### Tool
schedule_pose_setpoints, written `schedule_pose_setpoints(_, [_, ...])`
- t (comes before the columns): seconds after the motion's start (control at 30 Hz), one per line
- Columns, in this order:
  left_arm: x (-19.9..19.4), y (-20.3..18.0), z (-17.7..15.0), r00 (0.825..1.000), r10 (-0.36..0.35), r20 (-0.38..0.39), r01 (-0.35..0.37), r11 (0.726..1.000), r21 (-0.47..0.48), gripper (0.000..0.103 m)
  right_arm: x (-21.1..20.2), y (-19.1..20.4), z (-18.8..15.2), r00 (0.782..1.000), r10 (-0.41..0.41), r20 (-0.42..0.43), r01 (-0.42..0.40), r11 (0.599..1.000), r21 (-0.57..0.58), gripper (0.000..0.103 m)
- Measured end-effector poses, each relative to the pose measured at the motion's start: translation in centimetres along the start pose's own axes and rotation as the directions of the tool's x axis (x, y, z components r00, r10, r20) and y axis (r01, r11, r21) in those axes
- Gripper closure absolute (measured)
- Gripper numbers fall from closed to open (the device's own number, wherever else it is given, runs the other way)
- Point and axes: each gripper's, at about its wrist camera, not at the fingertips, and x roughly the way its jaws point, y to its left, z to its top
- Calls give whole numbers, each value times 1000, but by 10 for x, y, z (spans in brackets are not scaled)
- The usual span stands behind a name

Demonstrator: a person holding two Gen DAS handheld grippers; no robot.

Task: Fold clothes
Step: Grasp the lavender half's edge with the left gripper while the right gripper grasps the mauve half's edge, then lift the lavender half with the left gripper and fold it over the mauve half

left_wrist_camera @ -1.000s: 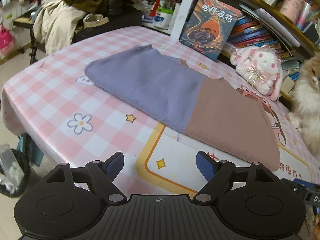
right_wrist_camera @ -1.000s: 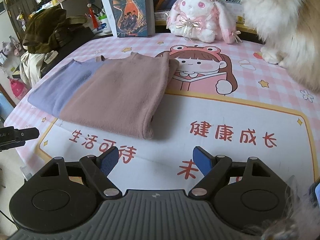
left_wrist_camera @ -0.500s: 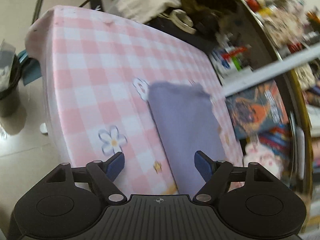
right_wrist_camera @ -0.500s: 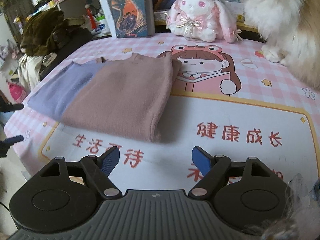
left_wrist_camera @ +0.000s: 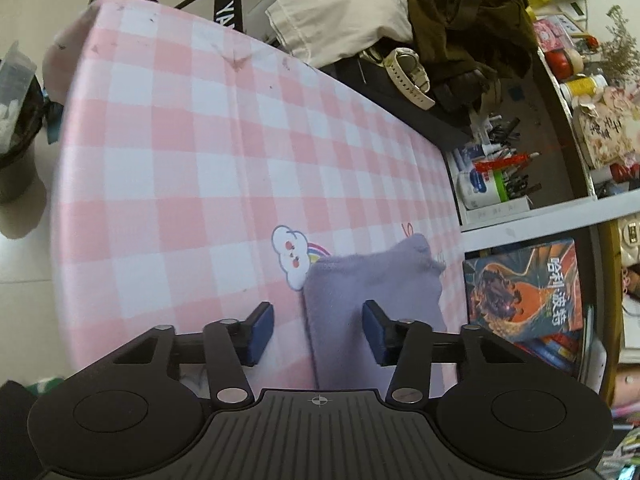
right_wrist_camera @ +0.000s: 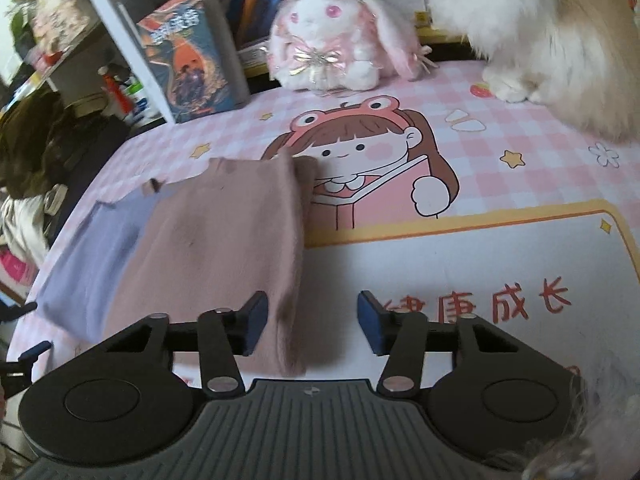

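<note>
A folded two-tone garment lies flat on the pink checked tablecloth (left_wrist_camera: 192,168). Its purple end (left_wrist_camera: 368,292) shows in the left wrist view, and its brown end (right_wrist_camera: 228,240) with the purple part (right_wrist_camera: 100,264) shows in the right wrist view. My left gripper (left_wrist_camera: 318,332) is open, its jaws on either side of the purple end's left edge. My right gripper (right_wrist_camera: 308,326) is open, its jaws on either side of the brown end's near right corner. Whether either gripper touches the cloth I cannot tell.
A fluffy cat (right_wrist_camera: 552,36) sits at the table's far right, beside a pink plush rabbit (right_wrist_camera: 332,40). A book (right_wrist_camera: 192,60) leans on the shelf behind. Clothes (left_wrist_camera: 400,12) and a watch (left_wrist_camera: 408,72) lie past the far table end. A bin (left_wrist_camera: 16,120) stands on the floor left.
My left gripper swung round to the purple end and came close over its edge. My right gripper moved forward and left to the brown end's near corner. Both stayed open.
</note>
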Motion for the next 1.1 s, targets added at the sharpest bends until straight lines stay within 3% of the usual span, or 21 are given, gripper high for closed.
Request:
schedule_pose_setpoints(0.07, [5,-1,0,1000,2,-12,-2,1000,-3,78,8,-1,1,1000,1,-30,0,1000,22,70])
schedule_pose_setpoints(0.1, [6,-4,-1,1000,0,-12,0,1000,12,89,11,-1,0,999,6,-42,-4,1000,28,74])
schedule_pose_setpoints(0.2, [-1,-23,-6,999,-38,0,38,992,121,96,17,4,-3,998,9,-62,-8,1000,22,83])
schedule_pose_setpoints(0.3, [-19,-59,-18,988,-154,-2,145,926,349,95,21,8,-4,997,7,-71,-7,1000,9,86])
schedule_pose_setpoints(0.37, [-19,-67,-18,989,-150,-4,139,904,405,94,24,11,-3,997,5,-74,-4,1000,5,86])
schedule_pose_setpoints(0.5, [1,-44,-4,999,-48,-12,50,943,330,92,28,16,-3,997,7,-78,-7,1000,0,86])
schedule_pose_setpoints(0.67, [15,-29,-3,996,-69,-54,82,958,276,77,31,17,-3,997,8,-80,-7,1000,5,86])
schedule_pose_setpoints(0.83, [28,-26,-3,994,-86,-64,98,968,233,77,33,21,-2,997,3,-82,-3,1000,0,86])
schedule_pose_setpoints(1.0, [40,-22,-2,993,-86,-78,99,977,190,82,34,24,-3,997,-1,-82,1,1000,-3,86])
schedule_pose_setpoints(1.1, [41,-25,0,993,-90,-81,106,970,218,96,34,25,-3,997,-6,-82,6,1000,1,86])
